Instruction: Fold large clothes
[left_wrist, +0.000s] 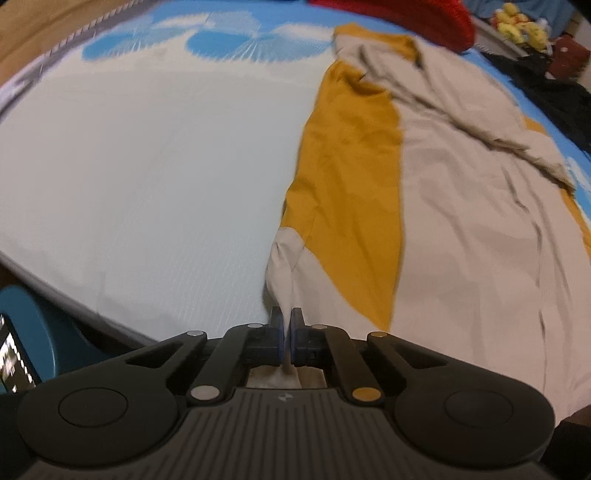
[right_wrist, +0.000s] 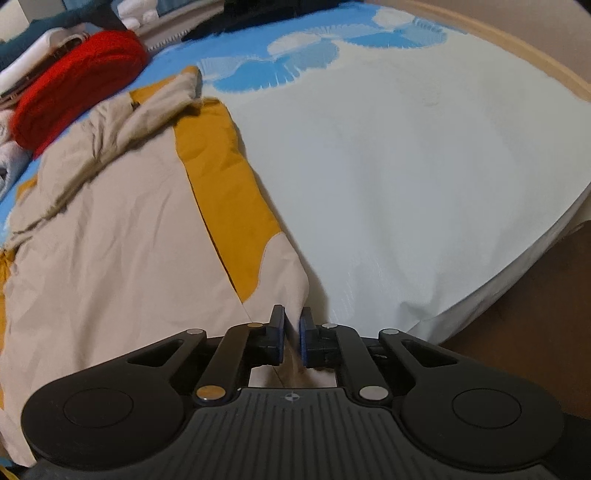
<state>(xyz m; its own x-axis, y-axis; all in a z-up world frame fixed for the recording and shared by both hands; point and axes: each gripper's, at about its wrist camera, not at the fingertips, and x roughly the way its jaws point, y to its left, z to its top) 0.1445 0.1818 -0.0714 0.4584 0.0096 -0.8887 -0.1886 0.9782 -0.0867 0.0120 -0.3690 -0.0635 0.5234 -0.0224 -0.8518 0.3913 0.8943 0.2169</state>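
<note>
**Both tools pinch the garment's edge**

The left tool (left_wrist: 287, 320) pinches a twisted beige corner of the garment (left_wrist: 461, 206). The right tool (right_wrist: 292, 323) pinches another beige edge. The garment lies on the bed (left_wrist: 147, 166), its far side cut off near the red bundle (right_wrist: 74, 77).

We see our left tool (left_wrist: 287, 325) and right tool (right_wrist: 292, 326) as matching matte-black rigs, each with a ribbed grey base bearing a small compass-like mark, round side discs, slotted linkage arms pinned with silver rivets, one brass-toned, and blue-faced fingers (left_wrist: 298, 332).
</note>
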